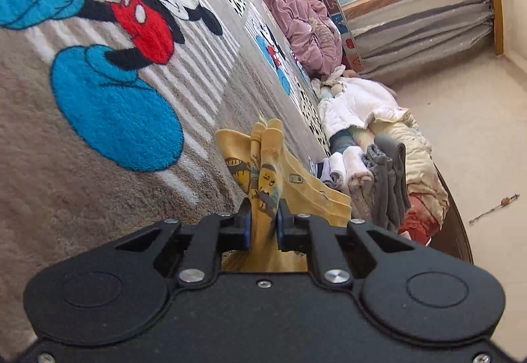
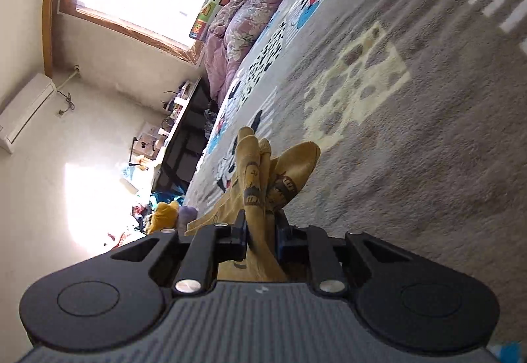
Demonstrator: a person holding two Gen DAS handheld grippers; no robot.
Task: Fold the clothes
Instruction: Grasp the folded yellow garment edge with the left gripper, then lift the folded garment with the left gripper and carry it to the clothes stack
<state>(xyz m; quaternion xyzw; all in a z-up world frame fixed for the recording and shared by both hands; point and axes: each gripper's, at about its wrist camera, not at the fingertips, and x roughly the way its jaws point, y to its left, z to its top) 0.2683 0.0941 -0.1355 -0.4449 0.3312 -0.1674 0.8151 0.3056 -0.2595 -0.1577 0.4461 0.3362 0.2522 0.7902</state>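
Observation:
A yellow printed garment (image 1: 266,172) is bunched between the fingers of my left gripper (image 1: 263,221), which is shut on it above the Mickey Mouse blanket (image 1: 108,66). My right gripper (image 2: 262,231) is also shut on the same yellow garment (image 2: 260,175), with folds of it sticking up past the fingertips. Both views are tilted sideways. How the cloth hangs between the two grippers is hidden.
A stack of folded grey and white clothes (image 1: 372,178) and a heap of loose clothes (image 1: 362,103) lie at the bed's edge. A pink quilt (image 1: 296,7) lies by the window. A dark desk (image 2: 184,139) stands beside the bed.

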